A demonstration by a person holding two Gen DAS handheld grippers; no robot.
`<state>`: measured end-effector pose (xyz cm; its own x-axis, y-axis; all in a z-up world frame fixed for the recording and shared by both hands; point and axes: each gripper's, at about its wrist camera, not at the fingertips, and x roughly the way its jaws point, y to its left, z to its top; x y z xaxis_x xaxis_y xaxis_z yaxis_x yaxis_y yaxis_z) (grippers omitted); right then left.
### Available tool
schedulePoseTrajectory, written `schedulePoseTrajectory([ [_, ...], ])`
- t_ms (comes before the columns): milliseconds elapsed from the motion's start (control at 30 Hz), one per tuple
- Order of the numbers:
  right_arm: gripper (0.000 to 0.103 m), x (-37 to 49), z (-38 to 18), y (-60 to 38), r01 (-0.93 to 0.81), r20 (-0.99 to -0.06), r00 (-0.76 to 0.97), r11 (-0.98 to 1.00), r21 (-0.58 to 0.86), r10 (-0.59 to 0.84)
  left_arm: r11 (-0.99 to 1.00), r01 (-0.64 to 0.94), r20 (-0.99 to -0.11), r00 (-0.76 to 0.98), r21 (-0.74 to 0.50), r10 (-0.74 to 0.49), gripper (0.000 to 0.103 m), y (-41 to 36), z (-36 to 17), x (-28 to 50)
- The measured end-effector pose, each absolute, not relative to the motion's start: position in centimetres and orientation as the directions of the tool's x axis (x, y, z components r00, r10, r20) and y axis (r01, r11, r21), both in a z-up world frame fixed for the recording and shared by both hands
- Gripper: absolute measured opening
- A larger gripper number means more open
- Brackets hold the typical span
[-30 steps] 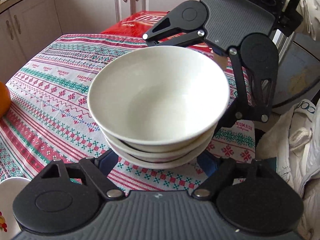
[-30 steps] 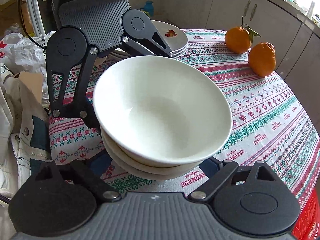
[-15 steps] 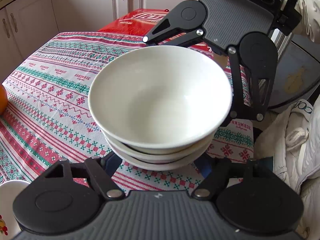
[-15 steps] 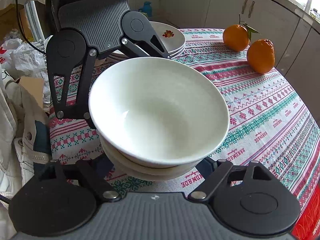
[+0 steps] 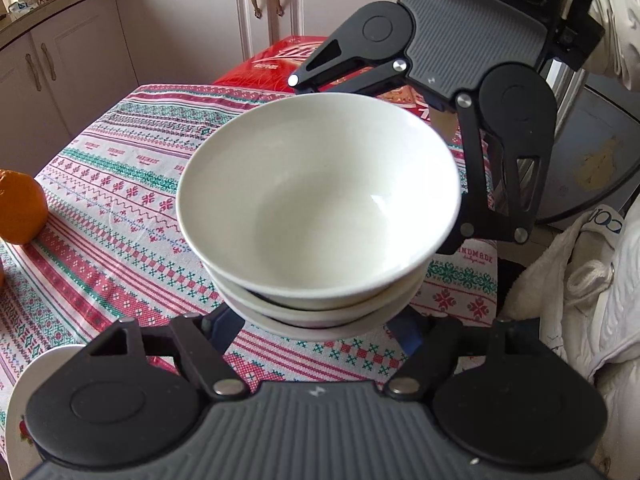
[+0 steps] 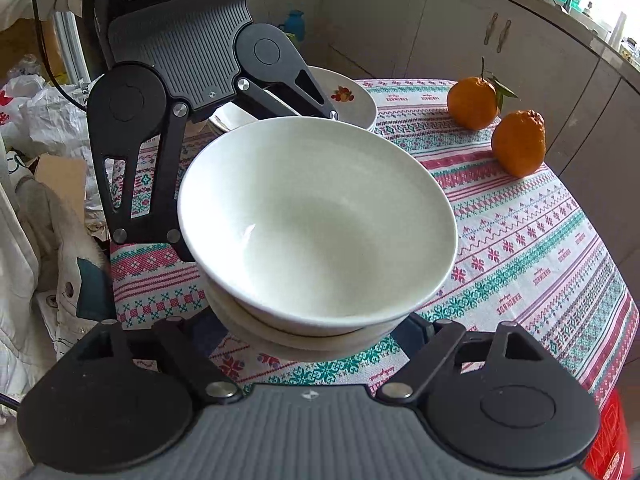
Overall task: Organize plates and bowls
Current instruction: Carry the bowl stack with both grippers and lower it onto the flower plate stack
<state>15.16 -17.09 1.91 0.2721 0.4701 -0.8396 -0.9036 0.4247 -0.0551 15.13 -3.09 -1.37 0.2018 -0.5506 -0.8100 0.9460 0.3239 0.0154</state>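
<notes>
A: We have the bench [image 6: 560, 240] under its patterned cloth, wide and bare toward the two oranges [image 6: 518, 142]; our near edge drops off to bags.

B: The stack of white bowls [image 5: 316, 200] sits near that edge, between us.

A: Plates [image 6: 352, 96] lie just behind (one flowered).

B: Our left claw [image 5: 316, 330] and right claw [image 6: 316, 330] have just been closing, jaws flanking the lowest bowl; whether the pads press, we cannot tell.
</notes>
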Motion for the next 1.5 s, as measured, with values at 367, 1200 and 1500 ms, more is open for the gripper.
schedulePoseTrajectory([
  [367,0.089,16.3,4.6,-11.1,-0.942,-0.817,0.287,0.302,-0.146,0.501,0.454,0.887,-0.782,0.340,0.083,-0.522,0.077,2.9,1.6,14.6],
  [1200,0.089,24.3,0.8,-0.2,-0.984,-0.820,0.152,0.166,-0.071,0.552,0.638,0.765,-0.811,0.428,0.091,-0.398,0.077,12.1,-0.7,18.6],
  [1500,0.089,24.8,0.3,-0.1,-0.982,-0.819,0.145,0.179,-0.053,0.556,0.641,0.764,-0.809,0.425,0.079,-0.406,0.077,12.2,-0.8,18.9],
])
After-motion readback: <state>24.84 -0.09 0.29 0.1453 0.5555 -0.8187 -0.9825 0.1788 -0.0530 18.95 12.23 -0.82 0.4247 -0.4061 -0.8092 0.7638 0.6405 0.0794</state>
